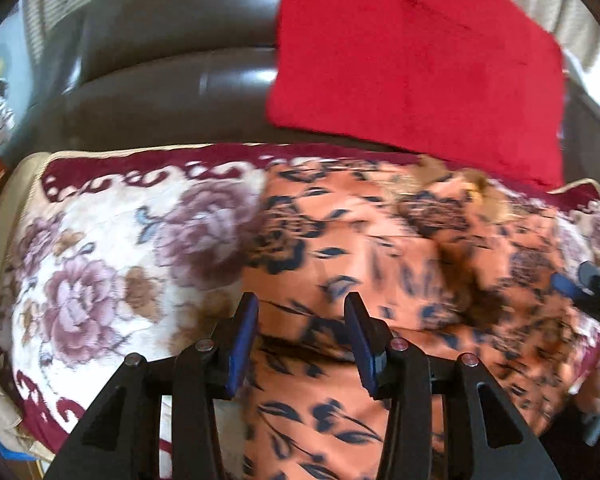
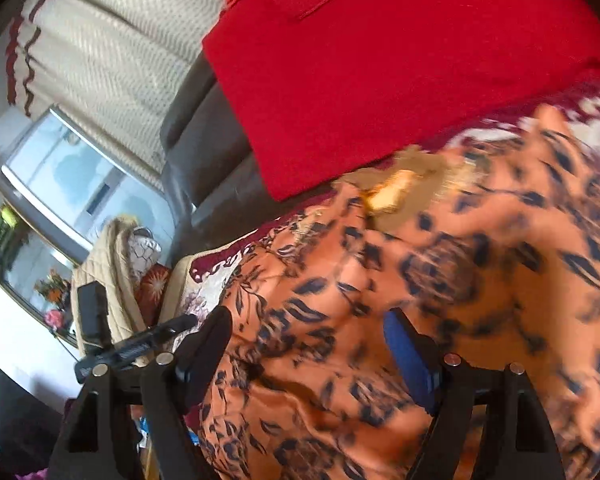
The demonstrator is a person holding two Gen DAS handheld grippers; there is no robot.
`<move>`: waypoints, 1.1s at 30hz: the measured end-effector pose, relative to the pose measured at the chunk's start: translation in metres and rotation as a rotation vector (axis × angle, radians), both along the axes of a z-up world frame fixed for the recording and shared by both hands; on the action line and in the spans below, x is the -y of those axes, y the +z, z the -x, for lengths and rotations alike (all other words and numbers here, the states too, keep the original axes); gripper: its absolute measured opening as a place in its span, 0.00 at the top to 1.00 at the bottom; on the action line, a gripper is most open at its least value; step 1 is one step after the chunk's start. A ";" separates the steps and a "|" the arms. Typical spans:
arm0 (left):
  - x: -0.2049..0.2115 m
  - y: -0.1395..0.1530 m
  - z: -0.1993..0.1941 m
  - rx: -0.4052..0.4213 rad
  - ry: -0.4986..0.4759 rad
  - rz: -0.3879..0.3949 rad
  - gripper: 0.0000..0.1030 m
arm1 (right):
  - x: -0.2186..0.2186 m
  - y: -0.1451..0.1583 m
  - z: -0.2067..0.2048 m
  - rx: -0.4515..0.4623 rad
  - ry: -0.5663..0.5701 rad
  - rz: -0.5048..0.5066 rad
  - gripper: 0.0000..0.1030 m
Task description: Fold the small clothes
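Flowered blanket (image 1: 100, 248) spread over a cushioned seat, cream ground with mauve roses and a dark red scrolled border. Behind it, a dark brown leather sofa back (image 1: 172, 64), with a red cloth (image 1: 416, 60) draped down over its right part and reaching the blanket's far edge. Pale woven curtain (image 2: 112, 36) and a bright window (image 2: 68, 184) off to the left in the right wrist view, with a quilted beige bag (image 2: 104, 280) and some flowered things below the sill.

Orange garment (image 1: 380, 264) with a dark leaf print lying rumpled on the blanket, right of centre, its left edge running down between rose pattern and print. Left gripper (image 1: 302, 308) just above that edge, jaws partly apart, nothing between the pads. Right gripper (image 2: 308, 320) over the garment's middle, jaws spread wide, nothing pinched — cloth only beneath.

Heavily blurred print throughout; folds hard to trace. A small yellowish patch (image 2: 392, 196) near the garment's far edge, just below the red cloth — cannot tell what. Garment's near end cut off at the bottom of both views. Right gripper only a dark sliver at the right rim of the left wrist view.

Bare blanket to the left of the garment, open up to the piped border; far side hemmed in by sofa back and red cloth.
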State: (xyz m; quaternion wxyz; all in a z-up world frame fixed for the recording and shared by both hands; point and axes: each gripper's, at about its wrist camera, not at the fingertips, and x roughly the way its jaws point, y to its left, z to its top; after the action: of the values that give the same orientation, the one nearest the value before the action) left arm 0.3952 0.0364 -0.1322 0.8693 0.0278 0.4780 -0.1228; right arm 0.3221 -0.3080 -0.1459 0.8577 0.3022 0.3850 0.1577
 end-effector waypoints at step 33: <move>0.043 -0.038 0.021 -0.037 -0.169 -0.075 0.56 | -0.039 -0.043 -0.059 -0.263 -0.150 0.396 0.51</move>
State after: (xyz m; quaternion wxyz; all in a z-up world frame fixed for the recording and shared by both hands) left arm 0.3739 -0.0069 -0.1705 0.8452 0.0981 0.4943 -0.1781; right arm 0.3809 -0.2690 -0.1886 0.8520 0.1737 0.4932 -0.0258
